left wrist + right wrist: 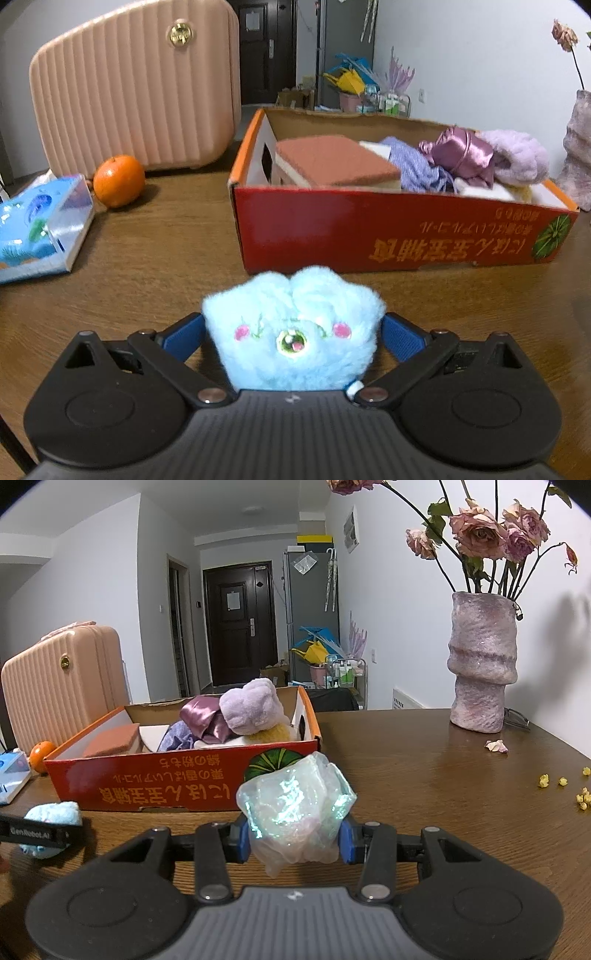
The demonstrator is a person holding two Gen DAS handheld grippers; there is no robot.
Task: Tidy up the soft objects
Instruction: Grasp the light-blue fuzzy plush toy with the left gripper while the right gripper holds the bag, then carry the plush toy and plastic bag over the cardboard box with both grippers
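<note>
My left gripper (291, 332) is shut on a fluffy light-blue plush toy (291, 328) with pink cheeks, held above the wooden table just in front of the red cardboard box (388, 236). My right gripper (295, 834) is shut on a crumpled iridescent pouch (295, 812), also in front of the box (147, 786), near its right end. The box holds a brown sponge block (332, 162), purple satin cloth (461, 155), a lilac plush (251, 705) and other soft items. The blue plush and left gripper also show at the lower left of the right wrist view (48, 827).
A pink ribbed case (136, 85) stands at the back left, with an orange (118, 181) and a blue tissue pack (40, 225) in front of it. A pink vase of dried roses (480, 664) stands at the right. Petals and yellow crumbs (561, 782) lie on the table.
</note>
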